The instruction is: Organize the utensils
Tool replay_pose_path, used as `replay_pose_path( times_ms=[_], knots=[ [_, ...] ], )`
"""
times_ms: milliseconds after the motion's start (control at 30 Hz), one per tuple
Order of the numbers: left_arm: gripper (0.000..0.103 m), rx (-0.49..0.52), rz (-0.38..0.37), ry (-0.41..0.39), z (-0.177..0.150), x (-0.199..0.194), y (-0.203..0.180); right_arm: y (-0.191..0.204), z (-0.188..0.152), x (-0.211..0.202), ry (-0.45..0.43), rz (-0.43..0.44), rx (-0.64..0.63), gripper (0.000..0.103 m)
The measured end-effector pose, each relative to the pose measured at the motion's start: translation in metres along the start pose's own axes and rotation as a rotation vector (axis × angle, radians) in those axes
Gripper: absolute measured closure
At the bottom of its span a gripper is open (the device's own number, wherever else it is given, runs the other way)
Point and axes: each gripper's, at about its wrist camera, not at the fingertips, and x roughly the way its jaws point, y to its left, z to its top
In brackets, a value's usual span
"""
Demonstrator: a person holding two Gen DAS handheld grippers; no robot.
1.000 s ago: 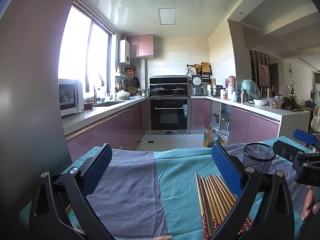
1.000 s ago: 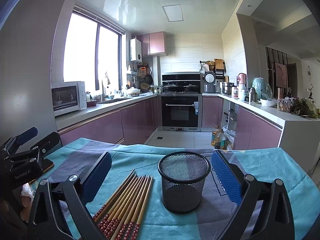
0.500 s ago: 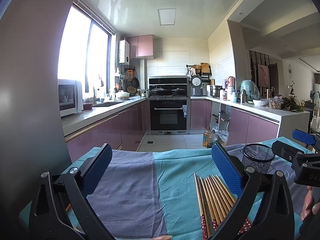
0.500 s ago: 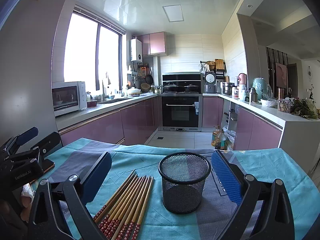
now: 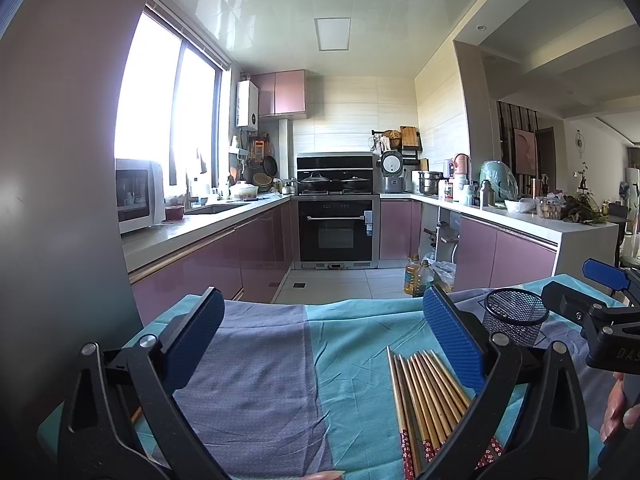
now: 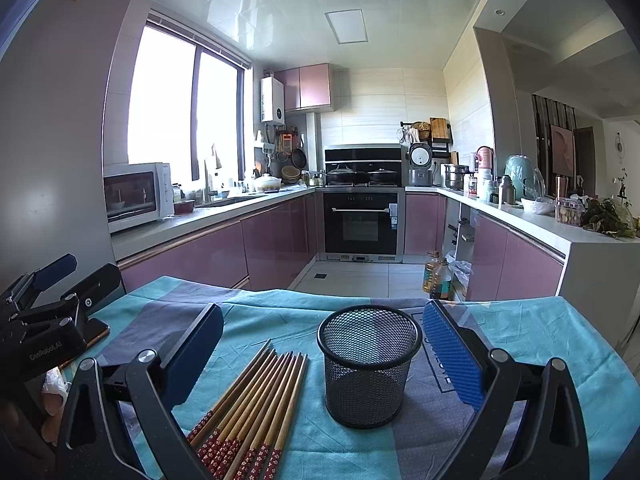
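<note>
Chopsticks [image 6: 256, 400] lie bundled flat on teal tablecloth [image 6: 540, 344], at 9 o'clock just beside upright mesh cup [image 6: 370, 364]. Right gripper [image 6: 320, 344] jaws apart, empty. Left gripper [image 5: 320, 332] jaws apart, empty, chopsticks at its 4 o'clock.

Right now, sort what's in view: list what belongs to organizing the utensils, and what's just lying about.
For the job:
- chopsticks, lying in a bundle on the cloth
- black mesh cup, upright and empty, right of them
- left tongs and right tongs, both open

Lying about:
- oil bottles on the floor
- microwave
- rice cooker
</note>
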Motion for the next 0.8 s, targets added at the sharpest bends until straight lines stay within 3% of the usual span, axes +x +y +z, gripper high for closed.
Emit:
replay_pose_path(
  times_ms=[800],
  knots=[
    [0.005,0.005,-0.01,0.014,-0.0016,0.002,-0.004,-0.0046,0.0,0.0002,0.016,0.006,0.017,0.006]
  ],
)
